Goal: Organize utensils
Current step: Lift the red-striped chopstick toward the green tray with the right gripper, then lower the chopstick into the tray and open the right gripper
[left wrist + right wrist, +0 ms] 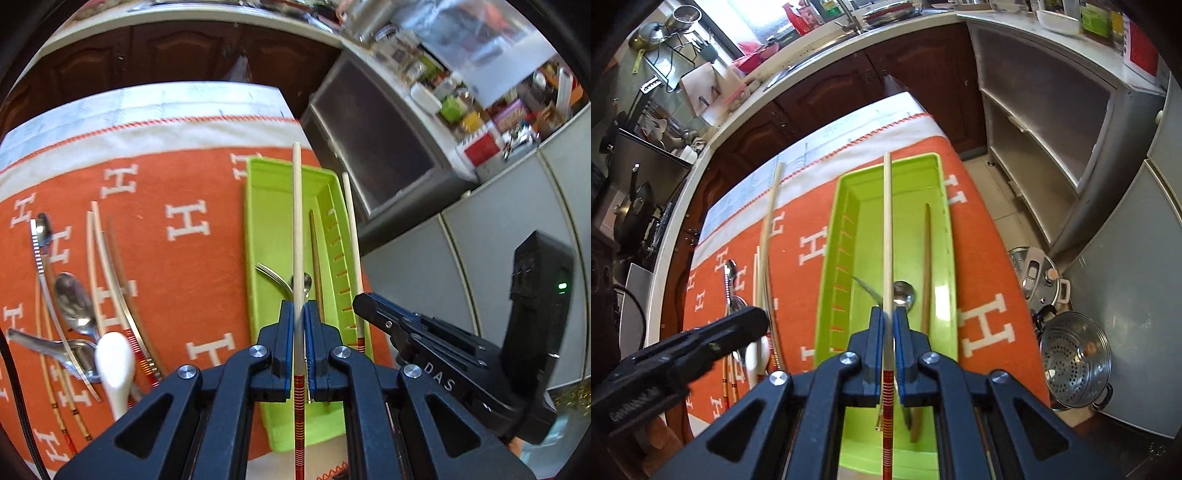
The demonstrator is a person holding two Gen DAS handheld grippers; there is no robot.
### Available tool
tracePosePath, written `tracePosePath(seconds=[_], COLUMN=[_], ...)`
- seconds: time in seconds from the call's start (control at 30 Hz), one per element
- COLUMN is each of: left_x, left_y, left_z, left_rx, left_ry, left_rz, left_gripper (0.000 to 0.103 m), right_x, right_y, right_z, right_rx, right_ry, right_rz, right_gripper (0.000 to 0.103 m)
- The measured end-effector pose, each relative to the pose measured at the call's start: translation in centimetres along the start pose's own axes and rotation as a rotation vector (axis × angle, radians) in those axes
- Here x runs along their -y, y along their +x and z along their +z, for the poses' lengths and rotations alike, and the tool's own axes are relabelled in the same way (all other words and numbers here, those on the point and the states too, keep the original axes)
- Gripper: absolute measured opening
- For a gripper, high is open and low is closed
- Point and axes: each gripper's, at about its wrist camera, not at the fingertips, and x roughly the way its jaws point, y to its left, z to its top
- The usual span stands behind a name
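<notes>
A lime green tray (273, 192) (905, 170) lies on the orange cloth and holds a fork (271, 275), a spoon (905, 291) and a brown chopstick (926, 258). My left gripper (298, 314) is shut on a pale chopstick (297, 221) with a red striped end, held above the tray. My right gripper (888, 321) is shut on a matching chopstick (887, 229), also above the tray. The right gripper (373, 299) and its chopstick (351, 236) show in the left wrist view; the left gripper (753, 321) and its chopstick (772, 214) show in the right wrist view.
Left of the tray on the orange cloth (192, 288) lie spoons (74, 299), a white ceramic spoon (114, 362), metal chopsticks (44, 266) and several other chopsticks (99, 258). A cabinet (1034, 122), steamer pots (1075, 354) and dark kitchen cupboards (849, 81) surround the table.
</notes>
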Motion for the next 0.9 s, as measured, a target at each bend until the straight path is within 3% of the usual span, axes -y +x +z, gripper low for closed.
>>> tracePosePath(seconds=[0.07, 0.1, 0.2, 0.47, 0.9], left_x=[0.1, 0.2, 0.1, -2.0, -7.1], left_y=[1.1, 1.5, 1.9, 0.3, -7.6], left_z=[-0.2, -0.3, -0.7, -2.2, -5.9], left_rx=[-0.02, -0.025, -0.022, 0.003, 0.165], left_ry=[0.011, 0.017, 0.03, 0.032, 0.007], left_rz=[0.01, 0.026, 0.057, 0.143, 0.29], left_gripper=[0.006, 0.013, 0.022, 0.027, 0.036], right_x=[0.3, 0.4, 0.5, -1.5, -7.5], right_y=[0.3, 0.4, 0.7, 1.1, -0.6], right_z=[0.0, 0.1, 0.1, -0.5, -2.5], right_rx=[0.001, 0.003, -0.013, -0.029, 0.003], right_ry=[-0.002, -0.001, -0.007, -0.052, -0.167], right_rz=[-0.039, -0.054, -0.047, -0.036, 0.034], right_gripper=[0.006, 0.006, 0.006, 0.006, 0.006])
